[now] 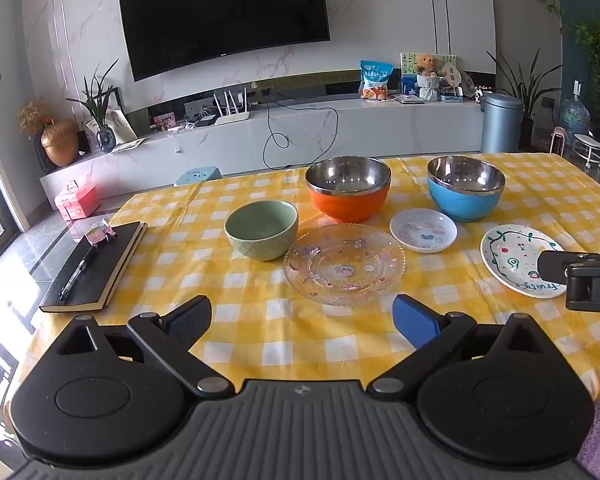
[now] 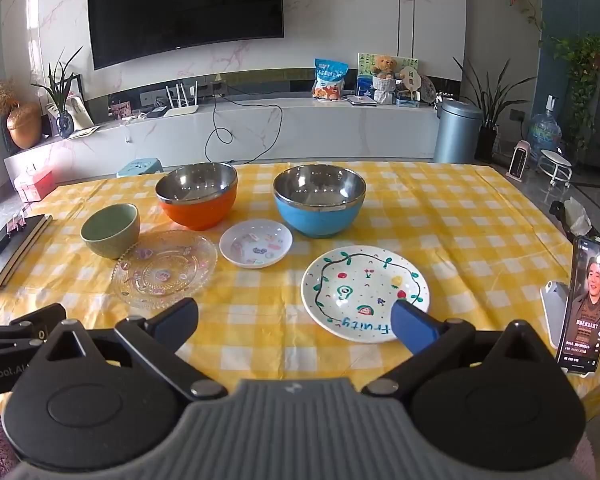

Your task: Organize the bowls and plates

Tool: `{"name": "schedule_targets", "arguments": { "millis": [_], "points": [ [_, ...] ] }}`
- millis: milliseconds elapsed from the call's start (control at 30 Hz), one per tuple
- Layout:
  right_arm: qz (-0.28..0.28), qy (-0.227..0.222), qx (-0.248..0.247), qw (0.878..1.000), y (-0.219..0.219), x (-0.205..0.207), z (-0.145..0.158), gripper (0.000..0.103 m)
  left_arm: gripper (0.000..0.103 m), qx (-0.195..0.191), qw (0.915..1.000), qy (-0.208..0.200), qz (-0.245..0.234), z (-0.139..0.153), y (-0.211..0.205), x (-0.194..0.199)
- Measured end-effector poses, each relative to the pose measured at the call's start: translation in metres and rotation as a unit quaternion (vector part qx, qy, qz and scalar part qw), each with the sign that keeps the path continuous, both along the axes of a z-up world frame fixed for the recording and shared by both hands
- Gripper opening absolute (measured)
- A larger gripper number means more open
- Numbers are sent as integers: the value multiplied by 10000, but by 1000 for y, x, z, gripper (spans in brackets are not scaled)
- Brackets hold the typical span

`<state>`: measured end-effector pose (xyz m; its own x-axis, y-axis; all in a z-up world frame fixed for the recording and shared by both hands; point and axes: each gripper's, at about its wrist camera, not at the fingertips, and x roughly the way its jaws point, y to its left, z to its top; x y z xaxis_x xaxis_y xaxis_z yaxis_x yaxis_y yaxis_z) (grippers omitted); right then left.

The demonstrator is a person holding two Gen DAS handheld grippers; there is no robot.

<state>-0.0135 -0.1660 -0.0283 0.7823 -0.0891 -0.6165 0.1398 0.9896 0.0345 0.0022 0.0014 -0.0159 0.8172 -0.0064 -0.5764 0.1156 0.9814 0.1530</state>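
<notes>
Left to right on the yellow-checked table: black notebook with pen at the left edge, green bowl, clear glass plate just in front of it, rims near or touching, cannot tell which. Behind sits the orange bowl. Then the small white saucer, the blue bowl behind it, and the painted "Fruity" plate nearest the right side. A phone stands propped at the far right.

Left tool: jaws spread wide, nothing between them, above the near table edge; the glass plate lies straight ahead, slightly right of centre. Right tool: jaws spread wide, empty; the Fruity plate lies ahead and to its right, its near rim passing behind the blue pad, contact unclear.

Nothing stacked yet. Likely split: the left tool is nearer the glass plate and green bowl, the right tool nearer the Fruity plate, saucer and blue bowl. Flat plates need a rim pinch from the near edge.
</notes>
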Motion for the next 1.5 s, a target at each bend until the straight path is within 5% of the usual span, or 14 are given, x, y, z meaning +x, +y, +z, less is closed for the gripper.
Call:
{"name": "schedule_targets", "arguments": {
  "millis": [1000,1500],
  "points": [
    [7,-28,-1,10000,2,1,-2,100,103,-96,9999,87,-8,-4,-4,-6],
    [774,-903,-45,9929,20,7,-20,100,103,-1007,9945,260,-108,-9,21,17]
  ]
}}
